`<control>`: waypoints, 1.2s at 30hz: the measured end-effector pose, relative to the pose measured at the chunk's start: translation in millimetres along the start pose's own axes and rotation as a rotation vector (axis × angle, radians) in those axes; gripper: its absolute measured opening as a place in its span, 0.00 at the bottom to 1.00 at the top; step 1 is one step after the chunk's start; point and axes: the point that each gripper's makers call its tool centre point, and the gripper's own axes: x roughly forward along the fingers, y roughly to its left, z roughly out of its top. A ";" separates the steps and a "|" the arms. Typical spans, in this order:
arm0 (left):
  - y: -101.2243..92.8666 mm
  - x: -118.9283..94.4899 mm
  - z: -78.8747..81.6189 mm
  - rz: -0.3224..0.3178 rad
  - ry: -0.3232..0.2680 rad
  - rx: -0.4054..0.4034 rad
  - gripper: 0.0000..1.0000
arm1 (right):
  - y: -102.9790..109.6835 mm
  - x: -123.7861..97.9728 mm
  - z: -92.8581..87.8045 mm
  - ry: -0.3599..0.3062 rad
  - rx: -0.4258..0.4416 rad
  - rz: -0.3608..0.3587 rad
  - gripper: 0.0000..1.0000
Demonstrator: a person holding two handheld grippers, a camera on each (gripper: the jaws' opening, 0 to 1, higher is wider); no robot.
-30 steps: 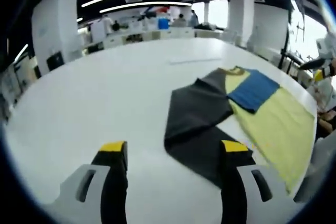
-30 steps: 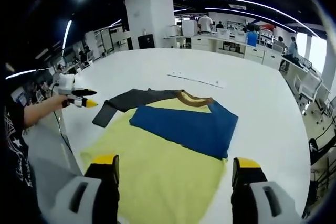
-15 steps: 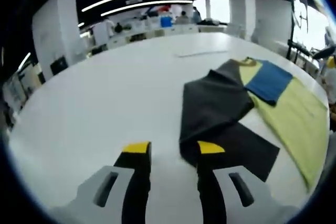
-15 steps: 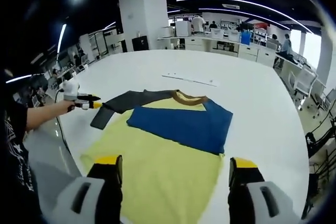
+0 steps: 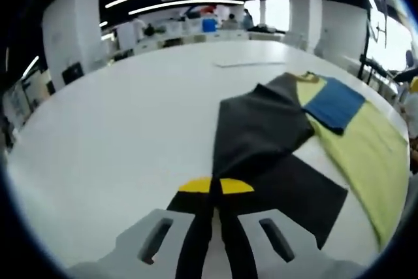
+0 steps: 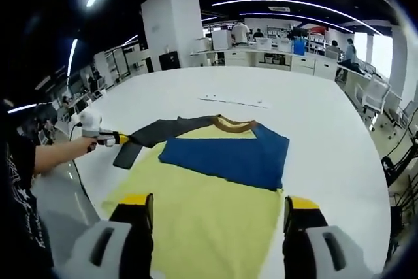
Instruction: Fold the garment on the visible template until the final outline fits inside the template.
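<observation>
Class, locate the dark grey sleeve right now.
In the left gripper view the dark grey sleeve lies on the white table, left of the yellow body, ahead of the left gripper.

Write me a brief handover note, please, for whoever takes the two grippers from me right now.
Left gripper: jaws together at the edge of the dark grey sleeve; a pinch looks likely.
Right gripper: open, empty, above the yellow body's hem.
Garment: lies flat on the white table. Its blue sleeve is already folded across the chest.
Left: fold the grey sleeve inward, then fold the body up. I can't pick out the template outline, so check the fit.
</observation>
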 end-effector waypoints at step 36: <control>-46.5 -23.8 94.4 0.022 -0.217 -0.093 0.00 | 0.7 -17.2 -16.7 0.037 -0.043 -0.044 0.88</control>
